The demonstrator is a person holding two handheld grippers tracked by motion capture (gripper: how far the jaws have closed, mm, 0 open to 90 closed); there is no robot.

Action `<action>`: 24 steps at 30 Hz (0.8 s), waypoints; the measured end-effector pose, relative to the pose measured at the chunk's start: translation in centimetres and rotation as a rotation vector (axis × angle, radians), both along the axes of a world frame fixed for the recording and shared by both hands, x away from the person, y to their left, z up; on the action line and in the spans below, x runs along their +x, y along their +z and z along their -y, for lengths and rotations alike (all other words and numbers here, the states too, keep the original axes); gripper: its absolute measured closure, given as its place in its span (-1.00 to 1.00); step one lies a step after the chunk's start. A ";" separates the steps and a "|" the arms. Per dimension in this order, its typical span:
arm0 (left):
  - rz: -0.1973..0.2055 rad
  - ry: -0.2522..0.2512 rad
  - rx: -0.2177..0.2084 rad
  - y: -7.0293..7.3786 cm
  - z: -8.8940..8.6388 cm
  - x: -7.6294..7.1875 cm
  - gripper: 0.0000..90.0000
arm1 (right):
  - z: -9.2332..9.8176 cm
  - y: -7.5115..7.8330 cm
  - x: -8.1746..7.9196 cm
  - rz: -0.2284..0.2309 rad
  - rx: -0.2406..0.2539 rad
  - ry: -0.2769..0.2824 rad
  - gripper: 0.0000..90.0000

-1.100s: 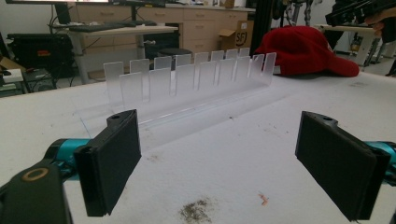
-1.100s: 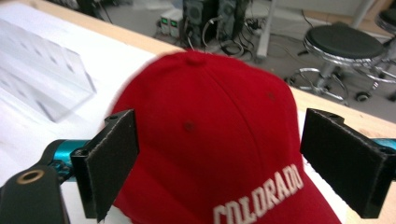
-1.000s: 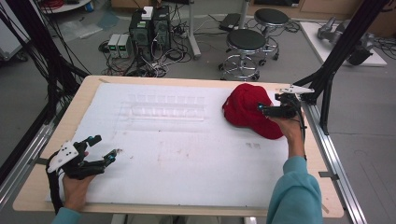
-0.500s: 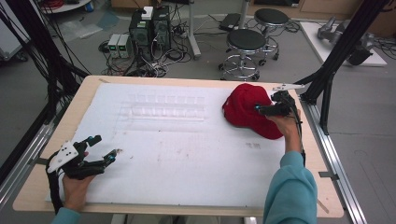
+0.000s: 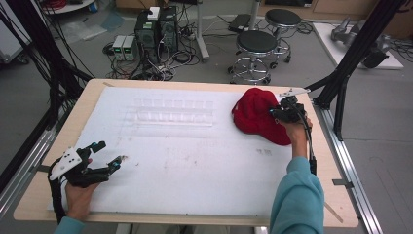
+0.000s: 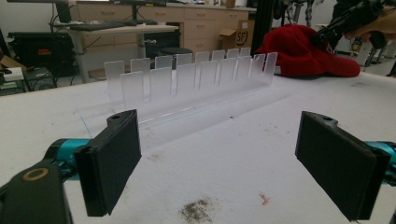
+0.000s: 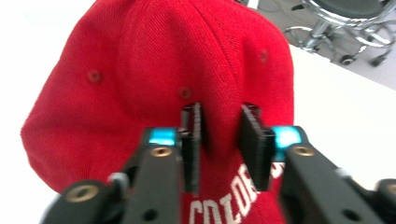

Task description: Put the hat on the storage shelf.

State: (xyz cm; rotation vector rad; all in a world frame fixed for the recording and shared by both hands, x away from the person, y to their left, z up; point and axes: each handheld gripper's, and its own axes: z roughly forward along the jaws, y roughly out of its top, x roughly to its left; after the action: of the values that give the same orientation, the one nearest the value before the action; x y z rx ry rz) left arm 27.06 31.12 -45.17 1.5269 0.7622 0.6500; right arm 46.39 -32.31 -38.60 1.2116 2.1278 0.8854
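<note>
Red cap (image 5: 257,116) lies near the far right corner of the desk (image 5: 311,204), crown up, on the white mat (image 5: 195,165) that covers most of the top. White letters run across its front, seen close in the right gripper view (image 7: 154,84). The right claw (image 5: 278,113) sits against the cap's right side, held by a hand in a teal sleeve (image 5: 297,200) that comes up from the near edge. Its jaws have just been closing and now stand narrow, pinching a fold of the red cloth between the pads (image 7: 194,140); the fabric bunches in the slim gap, so the claw (image 7: 220,142) has hold of the cap.

Far off at the near left corner, the left claw (image 5: 104,155) rests low over the mat, well apart from the cap. Its jaws are wide, both pads (image 6: 114,161) spread to either side with bare mat between them, gripping nothing. The left claw (image 6: 236,163) looks toward a clear rack (image 6: 187,88) of upright slotted tabs that stands on the far half of the mat, to the left of the cap (image 6: 299,51); from above the rack (image 5: 170,113) is faint against the white. A dark smudge (image 6: 198,210) marks the mat just ahead of the left jaws.

Beyond the far edge stand two stools (image 5: 255,46) and some computer boxes (image 5: 156,27) on the floor.
</note>
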 end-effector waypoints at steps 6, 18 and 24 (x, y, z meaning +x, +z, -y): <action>-0.002 0.000 -0.001 0.0 0.0 0.0 -0.67 | 0.0 0.0 -0.1 -0.027 0.041 -0.031 0.92; -0.005 0.009 0.011 0.0 0.1 0.0 -0.65 | -0.3 1.1 -1.4 0.002 0.091 0.013 0.93; -0.012 0.013 0.004 0.0 0.0 0.1 -0.64 | -1.0 2.4 -2.7 0.036 0.093 0.047 0.93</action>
State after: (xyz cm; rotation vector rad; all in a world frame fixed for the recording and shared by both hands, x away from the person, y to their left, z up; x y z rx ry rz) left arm 27.16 31.09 -45.13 1.5323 0.7813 0.6529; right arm 43.68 -31.32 -36.15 1.1864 2.1142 1.0295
